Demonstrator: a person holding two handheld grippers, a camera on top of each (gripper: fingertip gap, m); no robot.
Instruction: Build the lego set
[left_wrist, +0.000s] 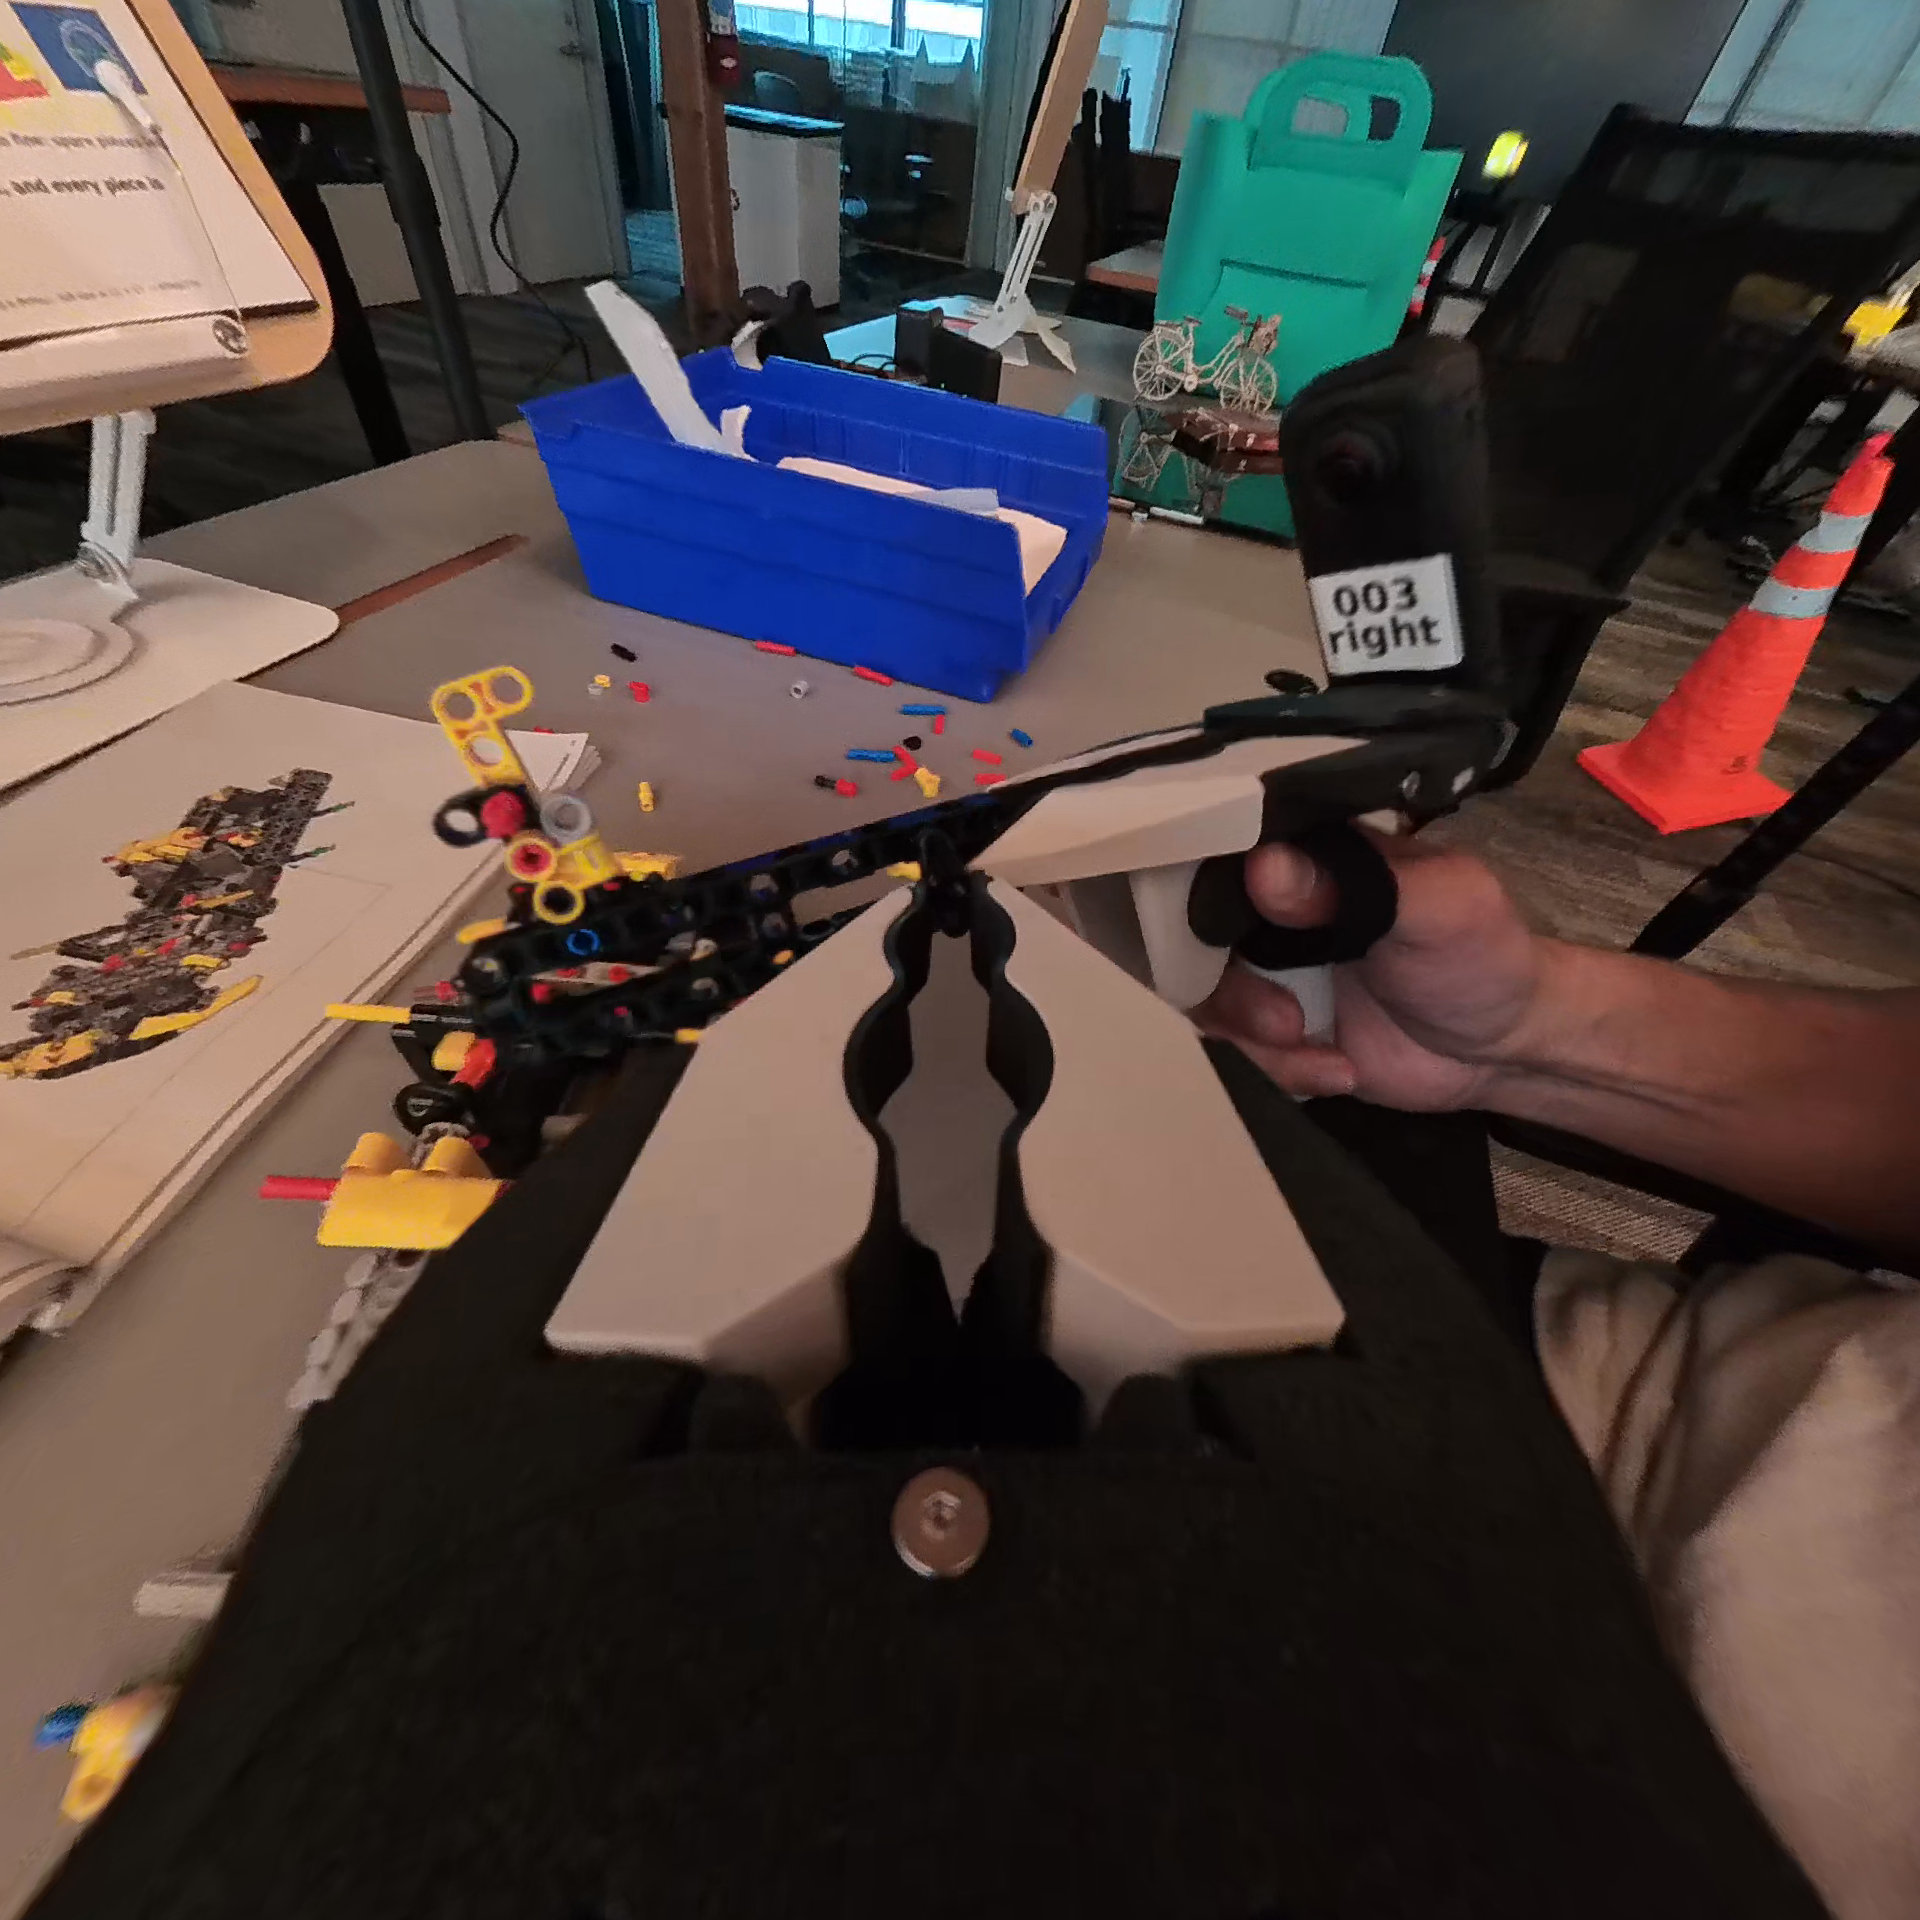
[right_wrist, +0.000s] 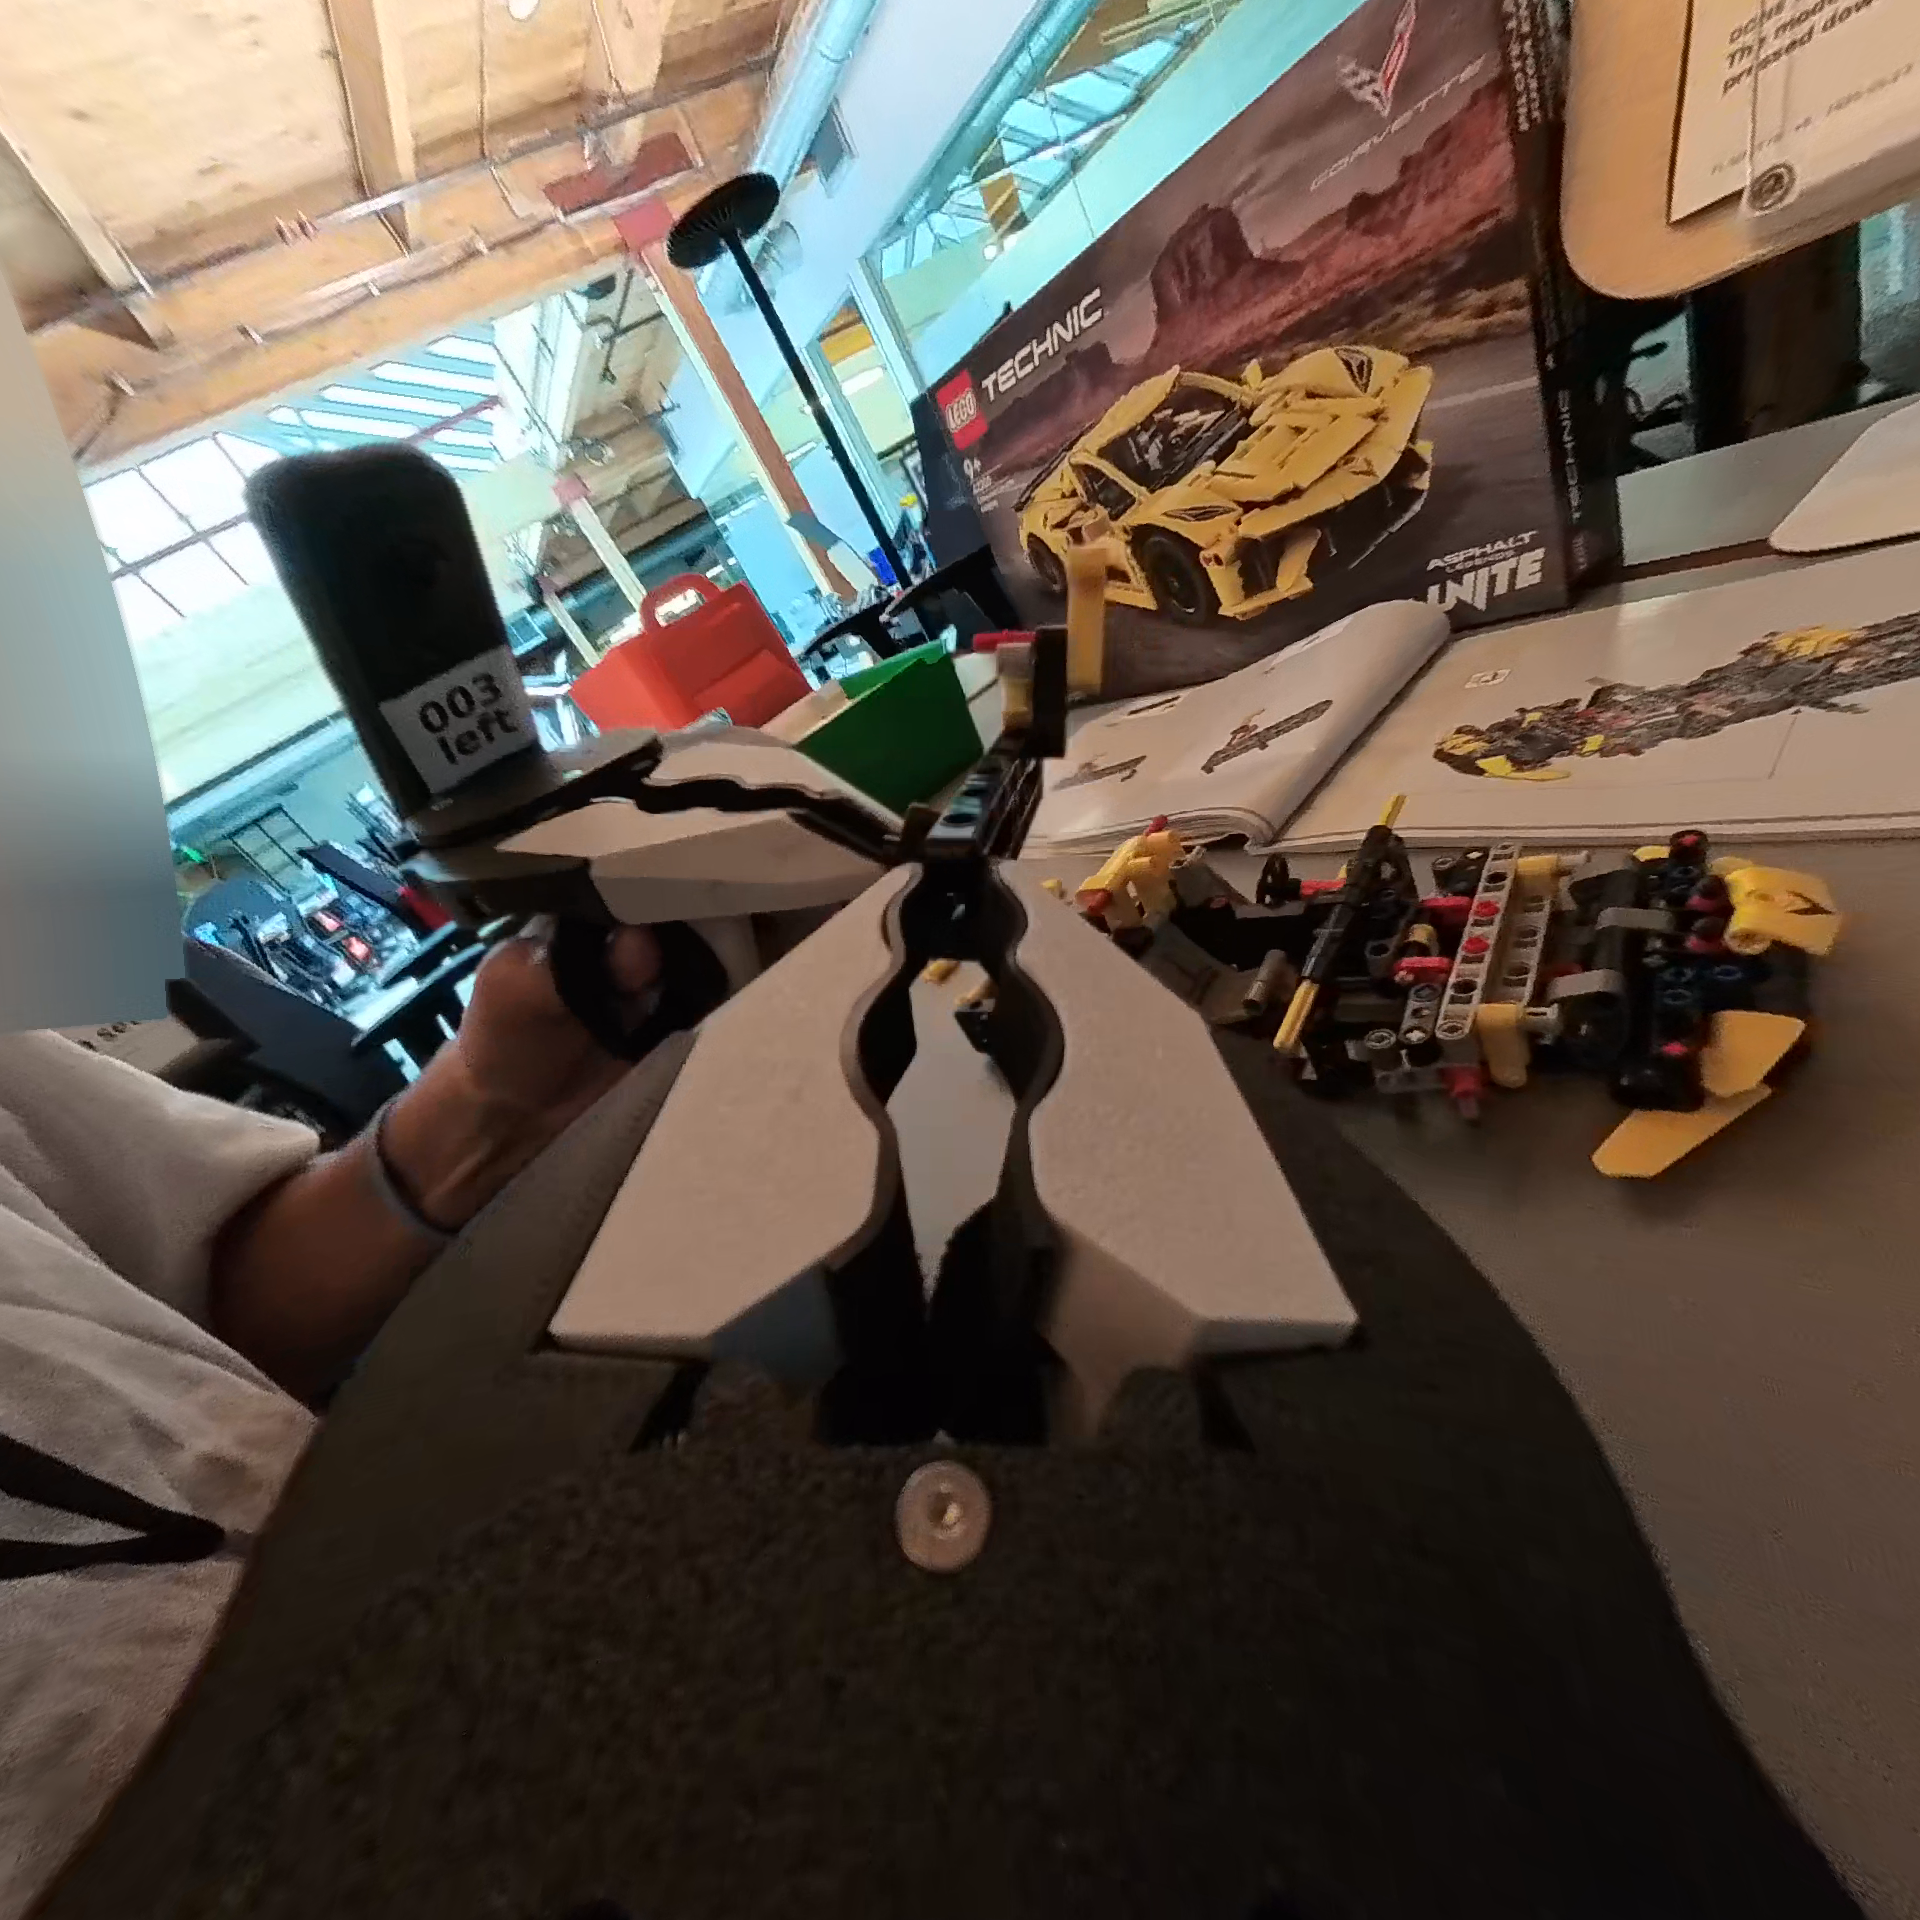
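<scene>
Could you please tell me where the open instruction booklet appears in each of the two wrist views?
Left wrist view: the instruction booklet lies on the table at the left edge, about mid-height.
Right wrist view: it lies at the right, above mid-height, in front of the lego box.
Shared landmark: the black lego assembly held up near the centre of each view.
</scene>
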